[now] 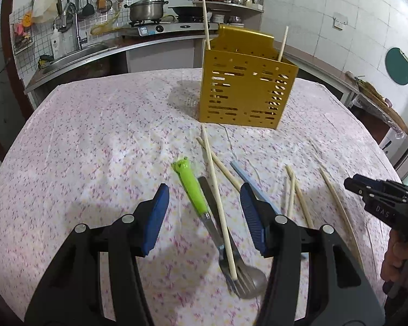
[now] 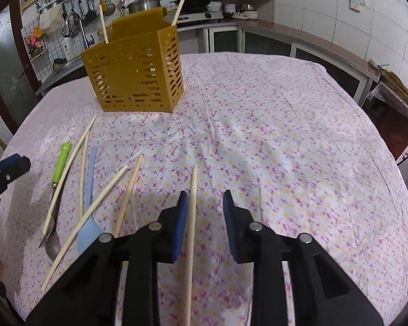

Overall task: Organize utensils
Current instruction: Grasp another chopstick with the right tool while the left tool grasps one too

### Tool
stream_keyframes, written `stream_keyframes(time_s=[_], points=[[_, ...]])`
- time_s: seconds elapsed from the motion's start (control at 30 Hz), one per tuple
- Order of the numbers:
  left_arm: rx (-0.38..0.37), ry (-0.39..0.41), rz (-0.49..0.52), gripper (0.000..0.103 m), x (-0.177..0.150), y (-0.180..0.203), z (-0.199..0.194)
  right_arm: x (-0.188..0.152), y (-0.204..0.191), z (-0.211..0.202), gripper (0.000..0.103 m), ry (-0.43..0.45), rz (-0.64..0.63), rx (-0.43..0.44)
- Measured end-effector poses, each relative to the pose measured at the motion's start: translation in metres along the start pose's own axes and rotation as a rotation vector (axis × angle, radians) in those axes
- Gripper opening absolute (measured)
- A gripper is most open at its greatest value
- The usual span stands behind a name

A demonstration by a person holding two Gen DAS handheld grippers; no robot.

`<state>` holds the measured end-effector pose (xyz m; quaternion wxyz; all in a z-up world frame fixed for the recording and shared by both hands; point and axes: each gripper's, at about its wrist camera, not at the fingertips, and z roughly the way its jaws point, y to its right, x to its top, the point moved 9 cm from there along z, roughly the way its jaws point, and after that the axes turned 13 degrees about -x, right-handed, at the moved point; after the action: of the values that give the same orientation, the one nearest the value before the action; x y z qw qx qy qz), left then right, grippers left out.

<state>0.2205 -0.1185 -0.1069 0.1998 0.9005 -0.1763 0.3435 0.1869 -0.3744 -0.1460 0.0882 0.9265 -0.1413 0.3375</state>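
right gripper [image 2: 205,212] jaws apart, straddling lone chopstick [image 2: 191,233] on tablecloth [image 2: 285,149], not pinching. thin, light, stiff, rolls easily: pinch mid-shaft. left gripper [image 1: 204,217] gaping over green-handled fork [image 1: 201,209]. yellow holder [image 2: 133,76] far back.

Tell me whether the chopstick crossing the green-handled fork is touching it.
Touching. The left wrist view shows the chopstick lying across the green-handled fork, its end resting on the tines.

both grippers' jaws apart, left gripper [image 1: 204,209] wider than right gripper [image 2: 205,206]
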Motion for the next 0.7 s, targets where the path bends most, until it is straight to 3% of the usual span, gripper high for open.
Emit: stream_keyframes(time_s=[0.43,0.57,0.7], points=[[-0.01,-0.024,-0.016,0.053,0.013,-0.011,0.028,0.005,-0.021,0.037,0.02,-0.062,-0.044,0.008],[-0.013,-0.04,-0.021,0.053,0.019,-0.015,0.041,0.008,-0.027,0.046,0.007,-0.07,-0.063,-0.003],[-0.018,-0.062,-0.044,0.053,0.028,-0.019,0.059,0.016,-0.026,0.053,0.006,-0.073,-0.052,0.004]])
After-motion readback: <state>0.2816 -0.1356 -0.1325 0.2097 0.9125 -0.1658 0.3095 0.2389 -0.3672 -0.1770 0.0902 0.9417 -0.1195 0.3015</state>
